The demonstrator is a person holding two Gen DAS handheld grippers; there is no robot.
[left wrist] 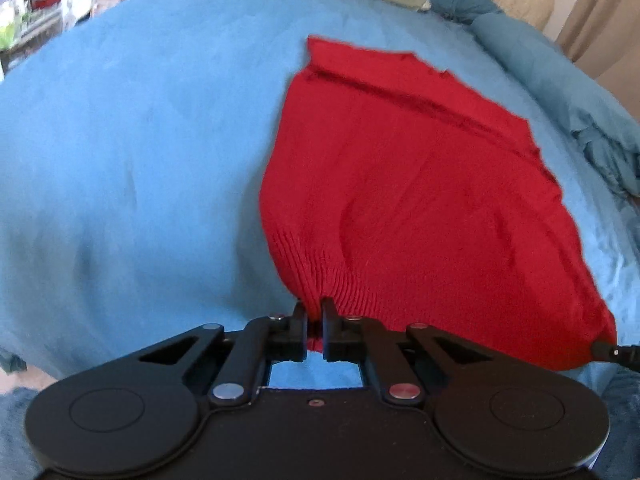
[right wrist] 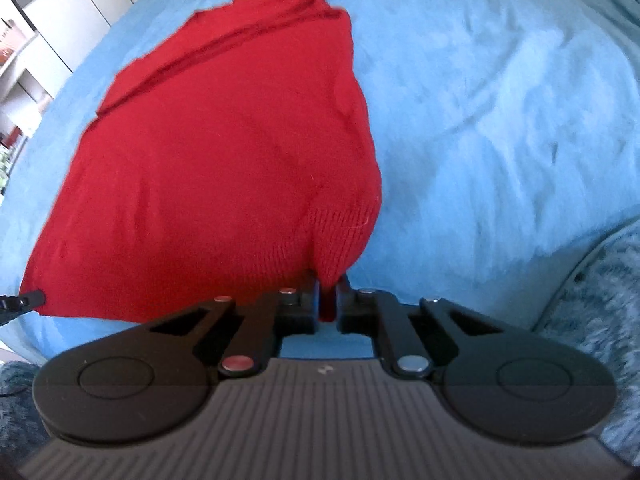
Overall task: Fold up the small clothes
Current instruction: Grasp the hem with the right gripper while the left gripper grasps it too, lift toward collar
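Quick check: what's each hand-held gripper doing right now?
Left hand-held gripper: closed, pinching the ribbed hem of the red knit garment.
Right hand-held gripper: closed, pinching the same garment's ribbed hem at its other corner.

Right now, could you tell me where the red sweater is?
The red sweater lies on the blue bedspread, its near ribbed hem pinched by the left tool and right tool.

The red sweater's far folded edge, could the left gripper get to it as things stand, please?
Probably not yet: the left gripper is shut on the near ribbed hem of the red sweater, as is the right gripper. Nothing lies on the blue bedspread between, but it must release first.
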